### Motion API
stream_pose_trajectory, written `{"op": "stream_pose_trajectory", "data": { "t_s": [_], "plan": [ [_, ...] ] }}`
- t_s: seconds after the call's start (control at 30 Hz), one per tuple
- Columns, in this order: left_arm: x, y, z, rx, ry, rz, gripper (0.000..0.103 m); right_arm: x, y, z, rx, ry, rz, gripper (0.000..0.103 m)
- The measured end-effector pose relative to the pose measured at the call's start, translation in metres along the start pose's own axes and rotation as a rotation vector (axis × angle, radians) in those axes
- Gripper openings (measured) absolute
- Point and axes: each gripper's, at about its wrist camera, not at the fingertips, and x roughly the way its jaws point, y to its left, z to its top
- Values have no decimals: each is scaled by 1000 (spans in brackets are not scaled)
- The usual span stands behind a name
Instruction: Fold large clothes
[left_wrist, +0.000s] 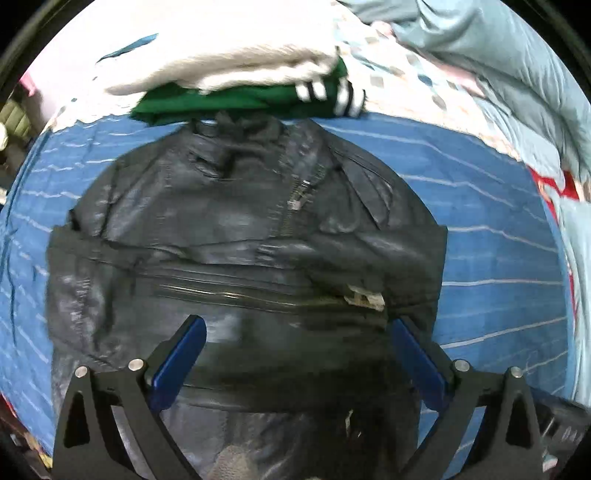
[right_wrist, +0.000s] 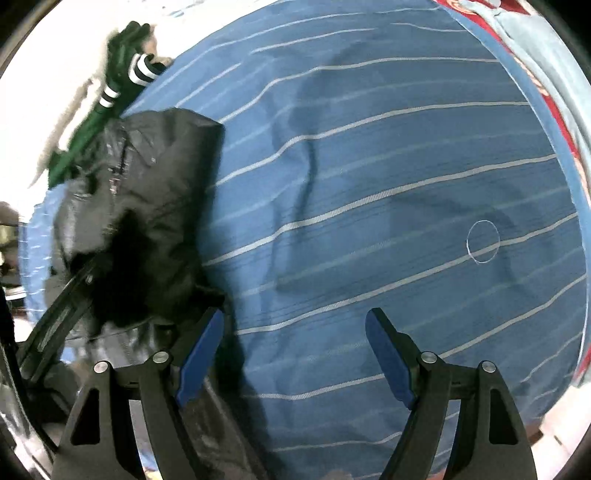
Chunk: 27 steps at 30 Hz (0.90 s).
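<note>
Both your grippers, left gripper (left_wrist: 297, 328) and right gripper (right_wrist: 293, 321), are hovering with fingers apart, gripping nothing. Jacket (left_wrist: 243, 236) is lying partly folded on the sheet (left_wrist: 498, 229). Next fold is probably calling for pinching its hem.

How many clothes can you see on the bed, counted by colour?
Black: 1, the leather jacket lying flat on the blue striped sheet.
Green: 1, the folded garment with white stripes.
White: 1, the folded garment lying on the green one.
Total: 3.
</note>
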Motion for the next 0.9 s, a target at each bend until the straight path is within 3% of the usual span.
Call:
{"op": "stream_pose_trajectory", "data": {
  "t_s": [0.13,0.27,0.37,0.43,0.57,0.6,0.63,0.77,0.9],
  "plan": [
    [-35,43,-10,-71,-2,56,102,-26,11,5,-23,-11,67,81],
    [-65,116,-28,-157,-37,204,102,-31,37,17,-5,19,201,81],
    [-61,173,-39,-209,-48,337,102,-11,74,28,-10,79,300,74],
    [-43,208,-39,-236,-12,411,102,2,97,30,-35,95,318,69],
    [-27,260,-32,-334,-12,476,102,58,149,35,-115,159,198,64],
    [-27,267,-30,-356,-16,481,102,75,158,36,-129,185,151,56],
    [-28,271,-28,-368,-20,481,102,85,164,35,-138,191,97,34],
    [-36,274,-21,-377,-32,458,102,65,178,23,-157,62,0,18],
    [-35,270,-12,-367,-32,420,102,7,187,9,-175,-127,-60,17]
  ]
}}
